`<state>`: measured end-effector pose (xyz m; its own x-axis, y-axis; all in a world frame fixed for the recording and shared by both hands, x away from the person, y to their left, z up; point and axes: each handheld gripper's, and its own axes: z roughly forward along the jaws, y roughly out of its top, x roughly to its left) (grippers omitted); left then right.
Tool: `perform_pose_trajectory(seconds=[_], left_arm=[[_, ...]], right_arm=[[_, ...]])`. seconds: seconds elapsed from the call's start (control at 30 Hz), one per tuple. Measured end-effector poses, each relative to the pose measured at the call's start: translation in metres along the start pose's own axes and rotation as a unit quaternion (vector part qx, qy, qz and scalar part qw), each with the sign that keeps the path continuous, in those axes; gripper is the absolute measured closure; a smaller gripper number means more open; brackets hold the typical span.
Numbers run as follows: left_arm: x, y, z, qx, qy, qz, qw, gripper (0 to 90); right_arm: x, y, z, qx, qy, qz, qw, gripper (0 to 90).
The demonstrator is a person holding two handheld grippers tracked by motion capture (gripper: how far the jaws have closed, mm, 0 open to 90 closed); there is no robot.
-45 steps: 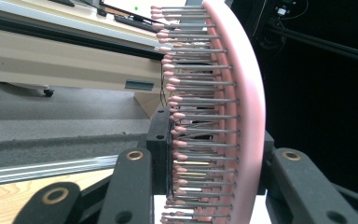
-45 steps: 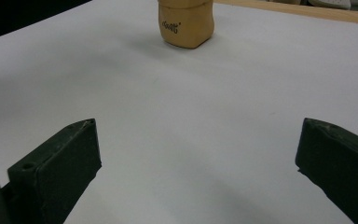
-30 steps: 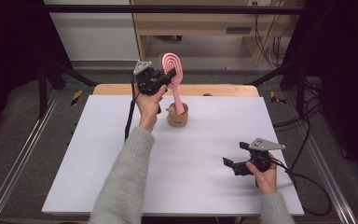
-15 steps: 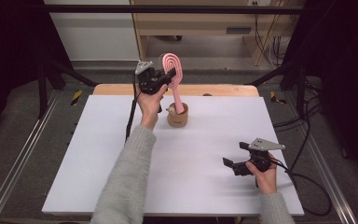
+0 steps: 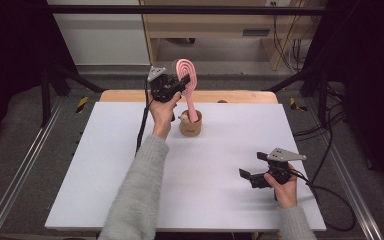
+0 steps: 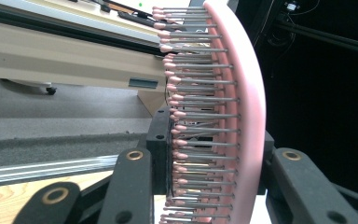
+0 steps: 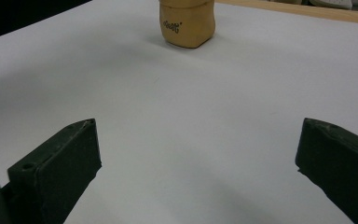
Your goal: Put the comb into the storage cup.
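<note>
A pink hairbrush (image 5: pixel 185 71) stands upright with its handle down in a small tan cup (image 5: pixel 190 126) near the table's far edge. My left gripper (image 5: pixel 179 82) is raised above the table and shut on the brush head. In the left gripper view the brush (image 6: pixel 244 93) sits edge-on between the jaws, with its pink-tipped bristles pointing left toward one pad. My right gripper (image 5: pixel 251 166) rests low over the near right of the white table (image 5: pixel 230 130), open and holding nothing. In the right gripper view the tan cup (image 7: pixel 186 21) stands far ahead of the spread jaws of my right gripper (image 7: pixel 198 158).
A wooden strip (image 5: pixel 230 96) runs along the table's far edge. Metal rails (image 5: pixel 25 165) flank the table on both sides. A cable (image 5: pixel 142 125) hangs from the left gripper and another (image 5: pixel 330 200) trails off the right one. A cabinet (image 5: pixel 200 30) stands beyond.
</note>
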<state>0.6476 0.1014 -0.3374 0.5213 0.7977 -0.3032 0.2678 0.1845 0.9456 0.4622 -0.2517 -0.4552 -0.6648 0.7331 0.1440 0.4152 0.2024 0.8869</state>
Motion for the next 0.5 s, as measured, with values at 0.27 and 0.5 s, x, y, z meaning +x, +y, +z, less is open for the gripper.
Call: perform_pose_trajectory(seconds=[0.27,0.5], left_arm=[[0.0031,-0.0038,0.0025,0.009,0.005,0.001,0.9999,63.2],[0.0024,-0.0065,0.0030,0.012,0.007,0.009,0.9999,63.2]], right_arm=[[-0.0001,0.0000,0.0000,0.000,0.000,0.000,1.0000,0.4],[0.0002,-0.0001,0.0000,0.001,0.000,0.001,1.0000,0.4]])
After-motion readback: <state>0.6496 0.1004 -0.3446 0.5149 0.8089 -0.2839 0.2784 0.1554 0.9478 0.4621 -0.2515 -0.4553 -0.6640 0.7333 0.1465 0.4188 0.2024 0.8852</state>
